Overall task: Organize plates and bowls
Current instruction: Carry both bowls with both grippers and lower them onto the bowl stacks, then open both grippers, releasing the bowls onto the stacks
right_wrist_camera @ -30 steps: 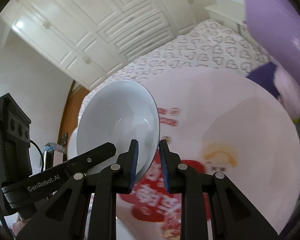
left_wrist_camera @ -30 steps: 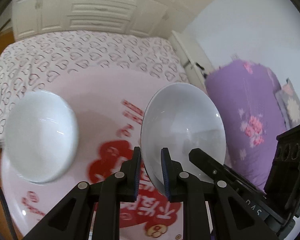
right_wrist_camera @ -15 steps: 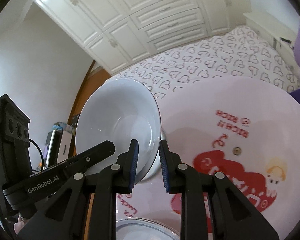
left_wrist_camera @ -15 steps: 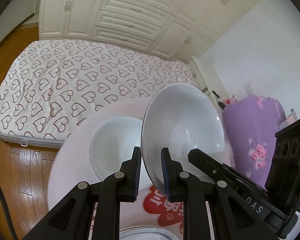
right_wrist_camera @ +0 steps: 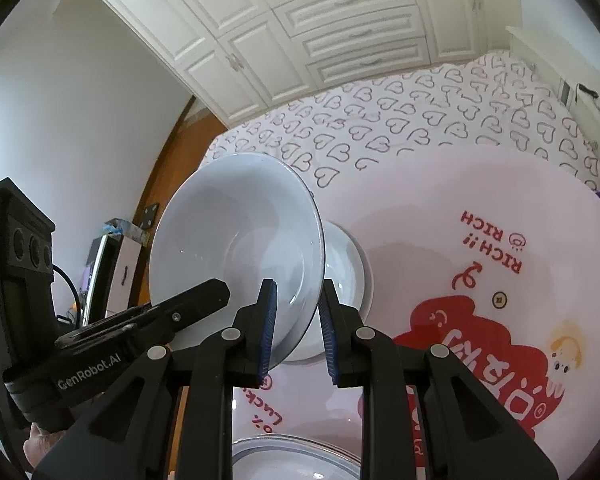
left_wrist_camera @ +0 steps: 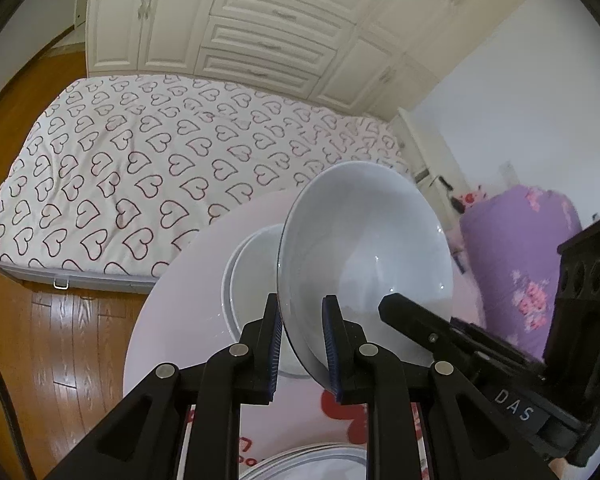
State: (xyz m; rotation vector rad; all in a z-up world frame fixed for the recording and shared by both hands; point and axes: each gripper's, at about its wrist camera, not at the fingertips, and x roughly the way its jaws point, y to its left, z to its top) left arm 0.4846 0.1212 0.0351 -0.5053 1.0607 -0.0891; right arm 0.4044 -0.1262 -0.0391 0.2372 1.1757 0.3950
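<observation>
Both grippers hold one white bowl by opposite sides of its rim, above the round pink table. In the left wrist view my left gripper [left_wrist_camera: 302, 342] is shut on the white bowl [left_wrist_camera: 364, 248], and the right gripper's body [left_wrist_camera: 512, 364] shows beyond it. In the right wrist view my right gripper [right_wrist_camera: 296, 334] is shut on the same bowl [right_wrist_camera: 236, 248]. A second white bowl [left_wrist_camera: 254, 280] sits on the table right behind and under the held one; it also shows in the right wrist view [right_wrist_camera: 346, 264]. A stack of plates [right_wrist_camera: 296, 456] lies at the near table edge.
The pink table [right_wrist_camera: 480, 208] carries red cartoon print and "RICH" lettering. A bed with a heart-pattern cover [left_wrist_camera: 140, 168] stands beyond it, white wardrobes [left_wrist_camera: 260, 40] behind. A purple bundle [left_wrist_camera: 532, 264] lies at right. Wooden floor [left_wrist_camera: 60, 340] at left.
Both grippers lifted and carried the held bowl toward the far-left part of the table; it now hangs right over the second bowl. The plate stack came into view at the bottom.
</observation>
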